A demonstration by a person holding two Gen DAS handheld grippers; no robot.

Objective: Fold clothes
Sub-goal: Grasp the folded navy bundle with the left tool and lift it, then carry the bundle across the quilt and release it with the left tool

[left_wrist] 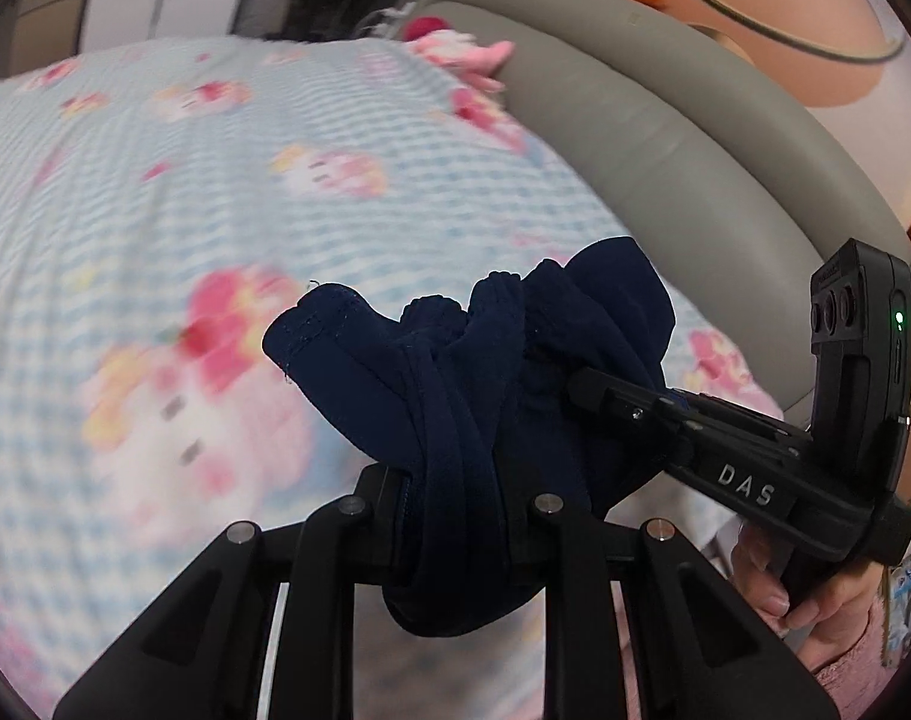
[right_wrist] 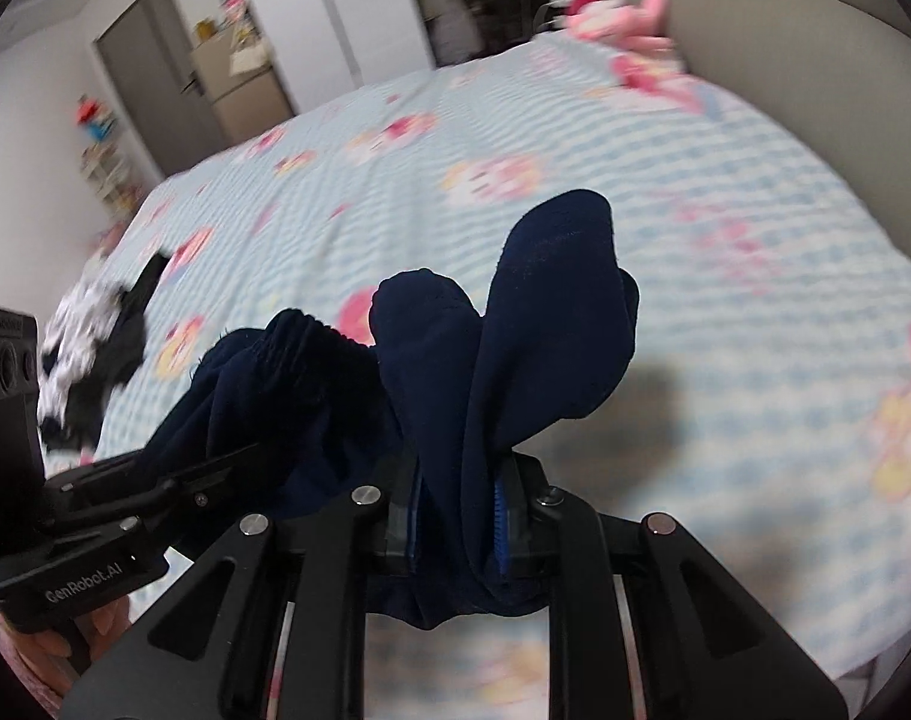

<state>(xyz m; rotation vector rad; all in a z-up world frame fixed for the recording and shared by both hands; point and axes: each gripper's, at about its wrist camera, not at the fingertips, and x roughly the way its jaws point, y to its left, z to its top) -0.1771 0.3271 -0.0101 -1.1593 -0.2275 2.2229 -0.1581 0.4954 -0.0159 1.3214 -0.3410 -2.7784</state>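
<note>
A bed (right_wrist: 725,228) covered by a light-blue checked sheet with pink cartoon prints is seen below both tools. A grey padded headboard (left_wrist: 665,138) runs along its far edge, with a pink plush toy (right_wrist: 617,15) lying against it. A black-and-white garment (right_wrist: 86,354) is left crumpled near the bed's left edge, well apart from the tools. A grey door (right_wrist: 149,72) and a small cabinet (right_wrist: 239,84) are seen beyond. The navy garment (left_wrist: 485,372) is held bunched above the sheet, clear of it. The left tool (left_wrist: 455,516) is nearly closed, clamped on its folds. The right tool (right_wrist: 464,516) is likewise pinched tight on the same cloth.
</note>
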